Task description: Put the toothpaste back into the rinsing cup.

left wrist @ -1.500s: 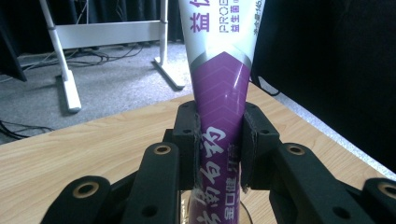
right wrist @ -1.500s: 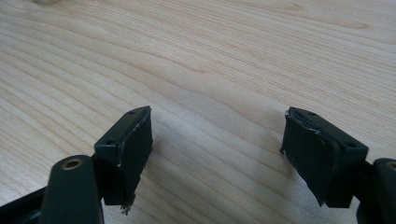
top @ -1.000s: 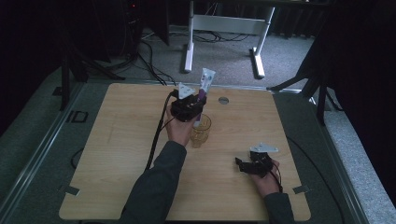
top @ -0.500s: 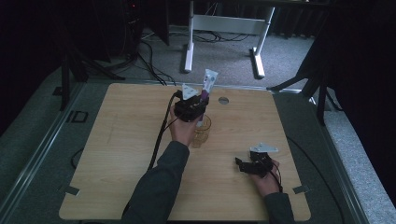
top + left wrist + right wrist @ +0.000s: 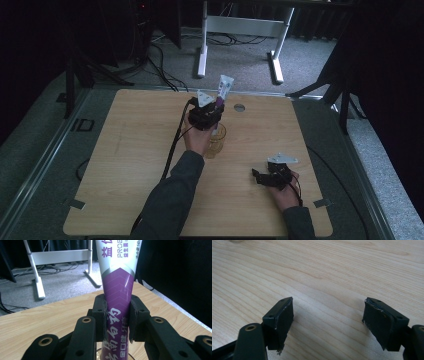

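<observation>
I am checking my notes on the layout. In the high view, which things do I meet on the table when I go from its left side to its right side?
Left gripper clamped on the purple and white tube, above the glass cup → small round disc in the table → right gripper, jaws apart over bare wood.

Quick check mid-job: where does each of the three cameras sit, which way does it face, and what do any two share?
High view: above the near table edge, looking forward and down on the wooden table; both forearms, left claw and right claw show.
Left gripper view: rides the left claw, looking along its jaws shut on the toothpaste tube.
Right gripper view: rides the right claw, facing bare tabletop, jaws open.
Shared: high and left gripper views both show the tube over the glass cup.
</observation>
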Motion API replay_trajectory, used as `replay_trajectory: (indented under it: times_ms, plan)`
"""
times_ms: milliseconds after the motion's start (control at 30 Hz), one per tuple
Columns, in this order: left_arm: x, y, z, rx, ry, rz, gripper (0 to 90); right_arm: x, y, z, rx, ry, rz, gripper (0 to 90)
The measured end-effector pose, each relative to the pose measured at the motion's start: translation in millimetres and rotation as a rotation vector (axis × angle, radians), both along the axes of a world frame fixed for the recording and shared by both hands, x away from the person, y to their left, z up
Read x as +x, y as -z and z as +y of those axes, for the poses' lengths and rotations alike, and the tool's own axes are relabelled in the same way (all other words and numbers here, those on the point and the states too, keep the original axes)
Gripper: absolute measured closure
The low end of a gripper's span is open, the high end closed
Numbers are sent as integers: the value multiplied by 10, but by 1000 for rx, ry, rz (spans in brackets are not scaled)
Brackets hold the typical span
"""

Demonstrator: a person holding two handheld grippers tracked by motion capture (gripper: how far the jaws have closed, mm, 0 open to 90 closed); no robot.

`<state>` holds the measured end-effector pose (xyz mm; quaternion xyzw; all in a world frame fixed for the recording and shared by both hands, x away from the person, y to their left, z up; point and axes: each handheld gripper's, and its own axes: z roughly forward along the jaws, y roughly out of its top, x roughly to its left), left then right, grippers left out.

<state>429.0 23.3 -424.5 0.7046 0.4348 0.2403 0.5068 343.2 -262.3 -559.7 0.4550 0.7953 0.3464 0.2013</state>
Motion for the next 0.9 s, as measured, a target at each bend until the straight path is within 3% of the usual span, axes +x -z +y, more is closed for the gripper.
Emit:
replay_trajectory:
  times_ms: [467,733,900]
  plan:
    - [9,96,-48,46,-1,23,705,0,0,1,1,0,0,241]
    - [-26,227,-27,53,-8,44,703,0,0,0,-1,0,-1,240]
    - [-53,290,-37,82,-6,43,701,0,0,0,-1,0,0,241]
